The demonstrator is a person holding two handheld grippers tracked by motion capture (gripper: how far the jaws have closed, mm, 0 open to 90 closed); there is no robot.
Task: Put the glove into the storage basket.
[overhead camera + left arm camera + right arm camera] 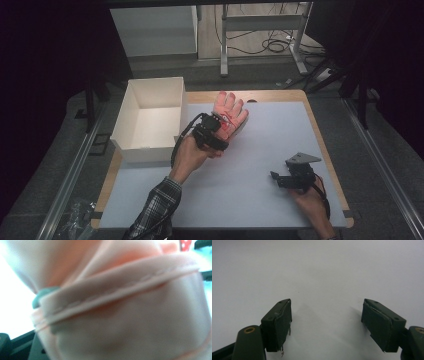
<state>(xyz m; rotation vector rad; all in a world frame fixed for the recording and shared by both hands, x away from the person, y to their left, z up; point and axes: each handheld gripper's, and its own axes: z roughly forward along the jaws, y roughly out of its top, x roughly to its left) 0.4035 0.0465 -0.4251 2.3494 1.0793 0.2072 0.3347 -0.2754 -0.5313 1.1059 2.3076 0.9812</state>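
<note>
A pink glove (231, 106) with red marks on its palm is held up near the table's far edge, fingers pointing away. My left gripper (220, 126) is shut on its cuff end. In the left gripper view the glove's hemmed cuff (125, 315) is pressed close to the camera and blurred, with a bit of green pad (41, 295) at its left edge. My right gripper (276, 178) rests near the table's front right. Its jaws stand wide open over the bare white surface, with nothing between its fingertips (327, 307).
An open white box (131, 107), with nothing seen inside, stands at the table's far left, next to the left hand. The white mat (270, 140) covers most of the wooden tabletop. Beyond the far edge are a desk frame (260, 22) and cables on the floor.
</note>
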